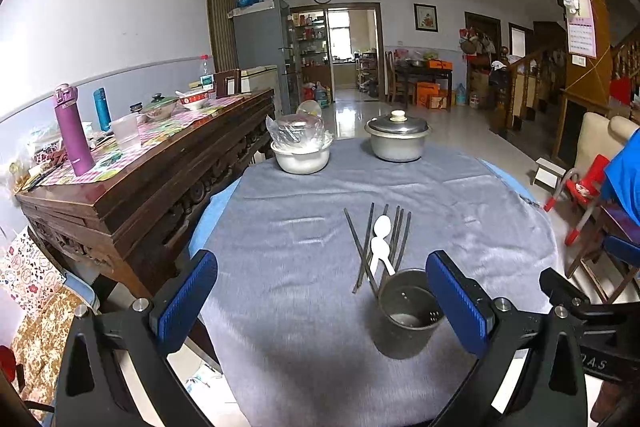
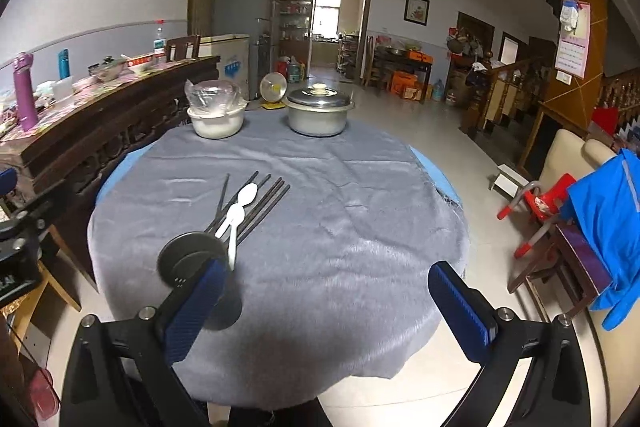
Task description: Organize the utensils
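Note:
Several dark chopsticks and two white plastic spoons lie in a loose pile on the grey cloth of the round table. A dark metal utensil cup stands upright just in front of the pile, beside my left gripper's right finger. My left gripper is open and empty above the near table. In the right wrist view the chopsticks, spoons and cup sit at the left, the cup by the left finger. My right gripper is open and empty.
A white bowl with plastic-covered contents and a lidded metal pot stand at the table's far edge. A dark wooden sideboard with bottles stands to the left. A red chair and blue cloth are at the right.

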A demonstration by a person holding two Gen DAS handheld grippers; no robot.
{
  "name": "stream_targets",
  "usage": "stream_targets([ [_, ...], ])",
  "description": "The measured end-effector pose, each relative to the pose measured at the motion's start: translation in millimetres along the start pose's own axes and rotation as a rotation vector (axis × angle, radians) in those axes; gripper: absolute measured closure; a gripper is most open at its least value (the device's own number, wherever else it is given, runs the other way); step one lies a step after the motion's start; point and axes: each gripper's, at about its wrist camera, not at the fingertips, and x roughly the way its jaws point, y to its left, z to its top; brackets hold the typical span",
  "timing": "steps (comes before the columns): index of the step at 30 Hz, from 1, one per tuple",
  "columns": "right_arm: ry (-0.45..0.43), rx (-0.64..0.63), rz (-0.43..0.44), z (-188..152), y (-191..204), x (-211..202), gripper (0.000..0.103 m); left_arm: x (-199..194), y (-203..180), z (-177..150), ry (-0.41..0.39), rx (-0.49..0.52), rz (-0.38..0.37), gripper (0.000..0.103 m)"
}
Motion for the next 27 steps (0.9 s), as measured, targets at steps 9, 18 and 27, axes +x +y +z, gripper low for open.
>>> stream_targets([
  [9, -0.020, -0.016, -0.001, -3.4, 7.8, -25.8, 0.000, -17.0, 3.7, -0.5, -0.009, -0.002, 0.016, 0.000],
  [18, -0.021, -0.020, -0.001, -6.1, 10.7, -33.0, 0.000, -19.4, 7.5, -3.5, 0.006, -0.010, 0.010, 0.000],
  [27, -0.019, -0.032, 0.001, -9.7, 14.4, -39.6, 0.000, -20.1, 20.2, -6.3, 0.020, -0.036, 0.012, 0.000],
])
